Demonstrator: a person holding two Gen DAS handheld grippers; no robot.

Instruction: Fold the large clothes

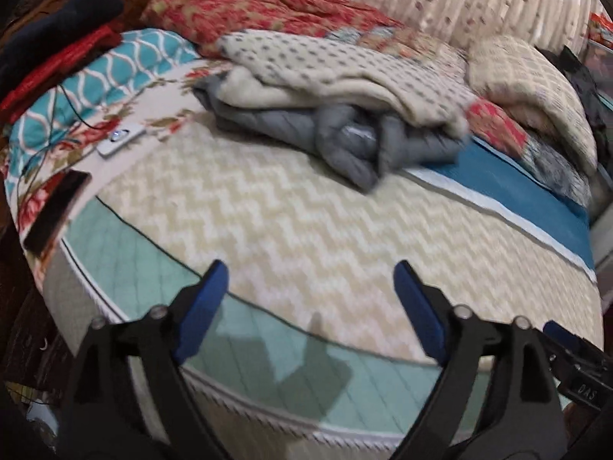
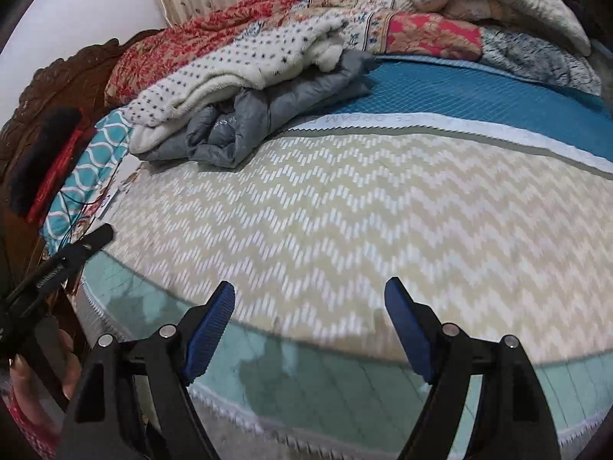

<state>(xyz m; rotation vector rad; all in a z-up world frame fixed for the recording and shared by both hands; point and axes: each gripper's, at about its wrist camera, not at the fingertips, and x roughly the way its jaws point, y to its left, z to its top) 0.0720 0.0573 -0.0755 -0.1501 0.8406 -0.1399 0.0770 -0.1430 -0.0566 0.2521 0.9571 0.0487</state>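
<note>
A crumpled grey quilted garment (image 1: 345,142) (image 2: 245,122) lies on the bed under a cream dotted fleece blanket (image 1: 329,73) (image 2: 230,76), far beyond both grippers. A cream zigzag-patterned cloth (image 1: 299,226) (image 2: 345,207) is spread flat over the mattress in front of me. My left gripper (image 1: 308,268) hangs open over the cloth's near edge with nothing between its blue pads. My right gripper (image 2: 309,287) is open too, above the same near edge, and holds nothing. The left gripper's black body (image 2: 57,264) shows at the left of the right wrist view, with a hand (image 2: 34,383) below it.
A red floral quilt (image 1: 253,4) and a cream pillow (image 1: 532,88) are piled at the back. A teal patterned pillow (image 1: 115,73), a phone (image 1: 57,207) and a white device (image 1: 120,140) lie at the left. The mattress's teal side (image 1: 268,360) and a carved wooden headboard (image 2: 61,88) border the bed.
</note>
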